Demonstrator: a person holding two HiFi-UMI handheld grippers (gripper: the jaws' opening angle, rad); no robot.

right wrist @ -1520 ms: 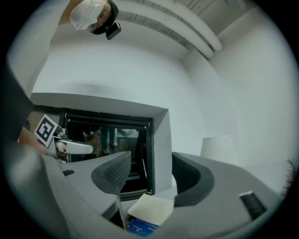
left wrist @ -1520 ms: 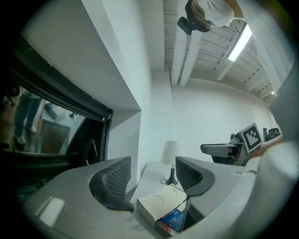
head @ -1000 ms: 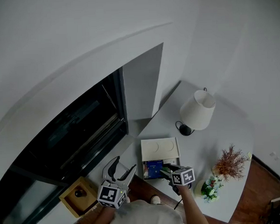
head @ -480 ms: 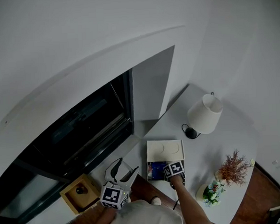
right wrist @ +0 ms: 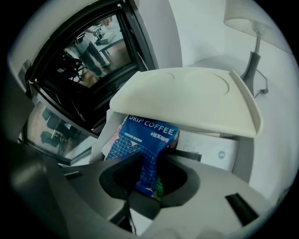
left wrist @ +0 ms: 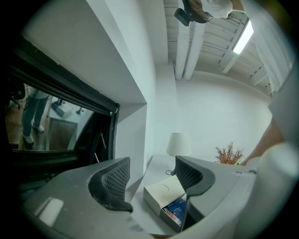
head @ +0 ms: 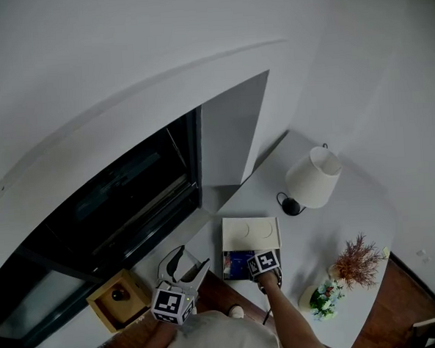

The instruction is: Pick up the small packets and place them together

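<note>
The right gripper pointed steeply down into an open white box that sat near the front edge of the white tabletop. Its jaws had just been closing, and they were clamped on the lower end of a blue packet printed "DRIP COFFEE". The packet stood in the near, uncovered part of the box, its top leaning against the edge of the cream lid, which covered the far part. To the right of the packet, inside the box, lay a white card.

The left gripper was held level, to the left of the box and apart from it. Its jaws stood wide apart with nothing between them; its own view looked past them to the box and the blue packet beyond.

Farther back on the tabletop, to the right, stood a lamp with a white shade. A dried reddish plant and a small pot of flowers stood to the right of the box. A wooden case lay on the near left, below a dark window.
</note>
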